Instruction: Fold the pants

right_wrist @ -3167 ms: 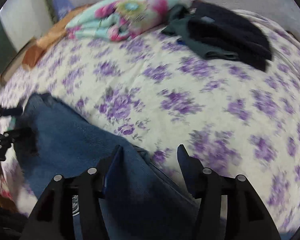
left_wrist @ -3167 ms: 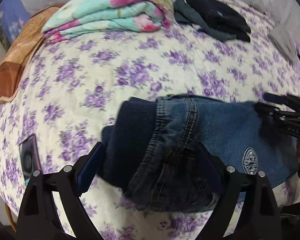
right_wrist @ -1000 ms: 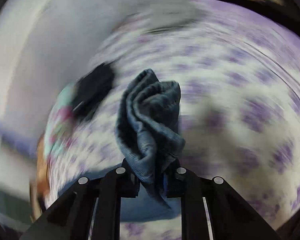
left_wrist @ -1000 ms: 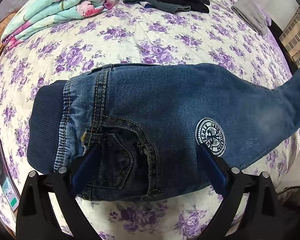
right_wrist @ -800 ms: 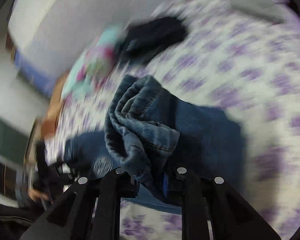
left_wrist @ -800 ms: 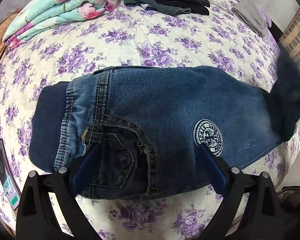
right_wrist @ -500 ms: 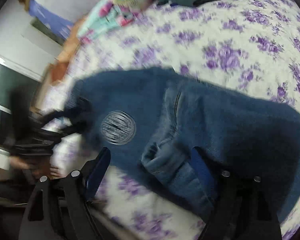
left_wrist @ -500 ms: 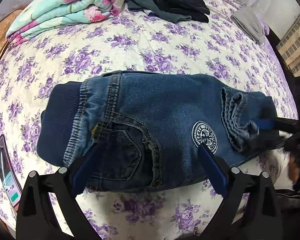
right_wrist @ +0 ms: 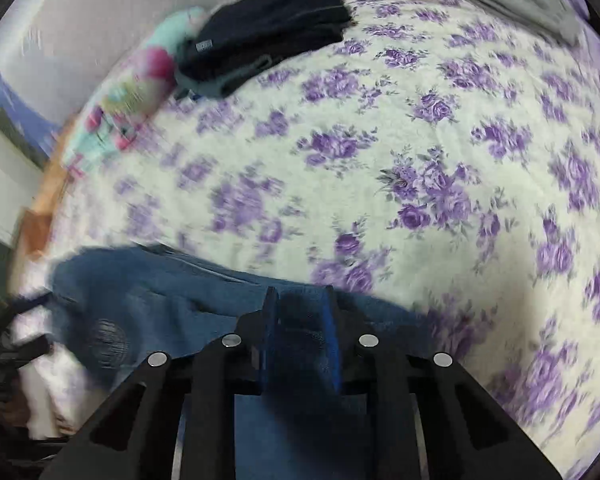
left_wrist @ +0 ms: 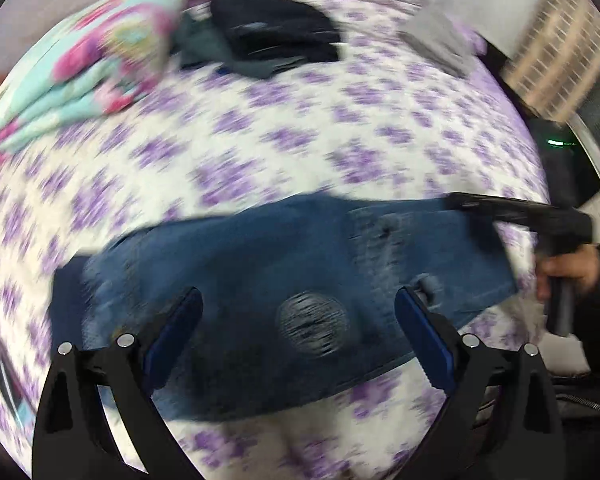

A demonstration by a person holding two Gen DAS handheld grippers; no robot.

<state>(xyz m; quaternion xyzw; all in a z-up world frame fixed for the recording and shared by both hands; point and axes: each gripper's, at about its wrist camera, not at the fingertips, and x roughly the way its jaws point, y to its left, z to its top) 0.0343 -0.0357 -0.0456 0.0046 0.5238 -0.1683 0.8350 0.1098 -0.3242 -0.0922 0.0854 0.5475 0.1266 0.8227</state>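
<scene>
While right tool (right_wrist: pixel 300 336) pinches jeans (left_wrist: pixel 260 280) fold | left tool (left_wrist: pixel 298 320) spread above, empty | press crease flat on bed (right_wrist: pixel 420 140) before releasing

Floral bedspread (right_wrist: pixel 440 128) carries jeans (left_wrist: pixel 260 264), folded quilt (left_wrist: pixel 100 60), dark clothes (right_wrist: pixel 268 32).

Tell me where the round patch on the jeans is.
Left wrist view: round patch sits low centre on the jeans, between the open left tongs.

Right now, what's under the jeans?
The jeans lie on the purple-flowered bedsheet, which shows all around them. Whatever is directly beneath the denim is covered, so I can't tell if anything else is there.
</scene>
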